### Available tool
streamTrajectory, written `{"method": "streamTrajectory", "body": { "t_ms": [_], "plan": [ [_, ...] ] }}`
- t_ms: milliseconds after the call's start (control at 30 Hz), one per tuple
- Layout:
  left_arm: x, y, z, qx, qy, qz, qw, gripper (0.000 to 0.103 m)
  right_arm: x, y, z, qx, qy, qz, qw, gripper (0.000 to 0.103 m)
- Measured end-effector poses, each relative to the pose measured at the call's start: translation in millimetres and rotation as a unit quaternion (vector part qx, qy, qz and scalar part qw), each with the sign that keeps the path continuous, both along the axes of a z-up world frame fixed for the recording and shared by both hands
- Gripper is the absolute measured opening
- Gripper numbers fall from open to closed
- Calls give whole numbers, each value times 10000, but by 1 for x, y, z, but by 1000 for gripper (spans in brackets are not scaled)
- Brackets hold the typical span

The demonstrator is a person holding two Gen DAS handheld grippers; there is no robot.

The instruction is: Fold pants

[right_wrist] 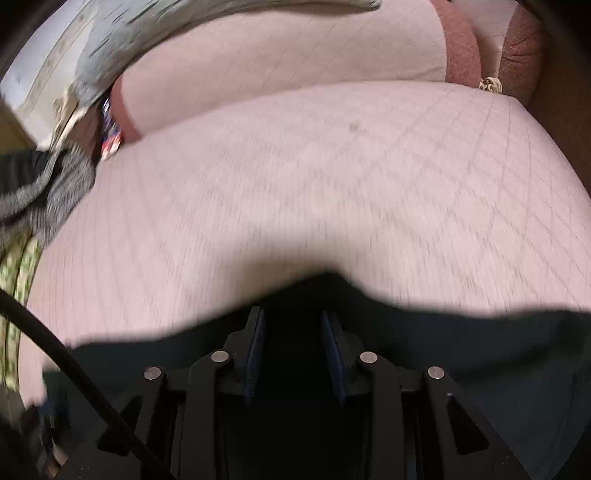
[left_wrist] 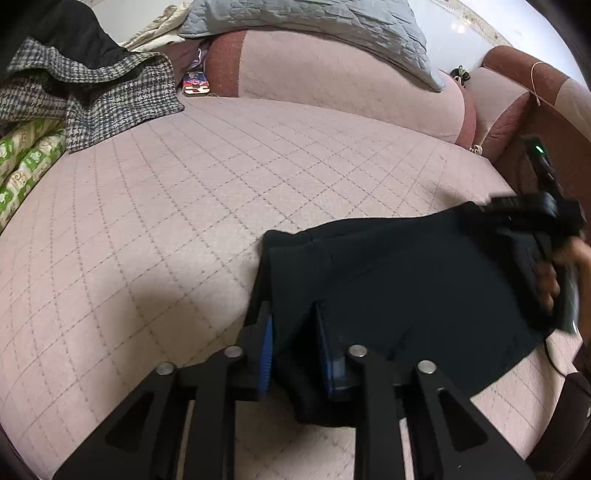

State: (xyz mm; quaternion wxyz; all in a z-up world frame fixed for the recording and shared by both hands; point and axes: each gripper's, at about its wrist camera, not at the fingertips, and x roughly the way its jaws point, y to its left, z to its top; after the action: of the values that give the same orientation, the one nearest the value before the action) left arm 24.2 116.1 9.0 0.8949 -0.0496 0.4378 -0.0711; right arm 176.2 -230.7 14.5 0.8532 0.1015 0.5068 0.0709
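Observation:
The black pants lie on the pink quilted sofa seat, at the lower right of the left wrist view. My left gripper has its blue-padded fingers on either side of a fold of the pants' left edge and holds that cloth. My right gripper shows in the left wrist view at the pants' far right edge, held by a hand. In the blurred right wrist view the right gripper holds the raised dark pants between its pads.
A houndstooth garment and a green patterned cloth lie at the left. A grey quilted pillow rests on the sofa back. A reddish armrest stands at the right. A black cable crosses the lower left.

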Motion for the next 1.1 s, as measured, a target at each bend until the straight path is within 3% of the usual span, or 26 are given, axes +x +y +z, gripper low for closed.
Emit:
{"method": "streamTrajectory", "body": {
  "t_ms": [67,133,300,367,467,533,600,667,767,900,1000,1033,1100],
  "plan": [
    [-8,6,4,-238,-104,-36,9997,29,9,2,10,-165,-133,-78,9997,34],
    [-18,17,10,-553,-257,-17,9981,29,4,0,32,-577,-576,-294,9962,36],
    [-43,46,25,-999,-721,287,9920,45,-58,-55,72,-258,-1023,-422,9935,39],
    [-48,54,27,-1153,-790,373,9895,45,-88,-93,69,63,-904,-570,9943,40],
    [-50,57,26,-1288,-719,450,9880,45,-129,-150,40,608,-434,-994,9922,40],
    [-52,55,29,-1246,-731,430,9886,45,-163,-198,19,566,-260,-1726,9830,35],
    [-56,48,35,-1112,-785,370,9900,45,-194,-243,9,1055,-395,-2495,9618,21],
    [-59,41,40,-1034,-826,278,9908,46,-213,-263,16,875,-550,-3159,9432,26],
    [-63,21,46,-860,-891,41,9923,49,-212,-259,30,1219,-887,-2995,9421,26],
    [-64,-8,48,-631,-864,-257,9939,50,-170,-204,41,1296,-1059,-2122,9628,28],
    [-66,-21,46,-471,-834,-367,9947,51,-132,-166,25,1673,-812,-1495,9711,47],
    [-67,-22,45,-415,-825,-348,9951,51,-120,-159,17,1627,-650,-1422,9742,49],
    [-67,-16,44,-386,-822,-247,9956,52,-101,-151,1,703,-416,-1715,9818,44]
  ]
}}
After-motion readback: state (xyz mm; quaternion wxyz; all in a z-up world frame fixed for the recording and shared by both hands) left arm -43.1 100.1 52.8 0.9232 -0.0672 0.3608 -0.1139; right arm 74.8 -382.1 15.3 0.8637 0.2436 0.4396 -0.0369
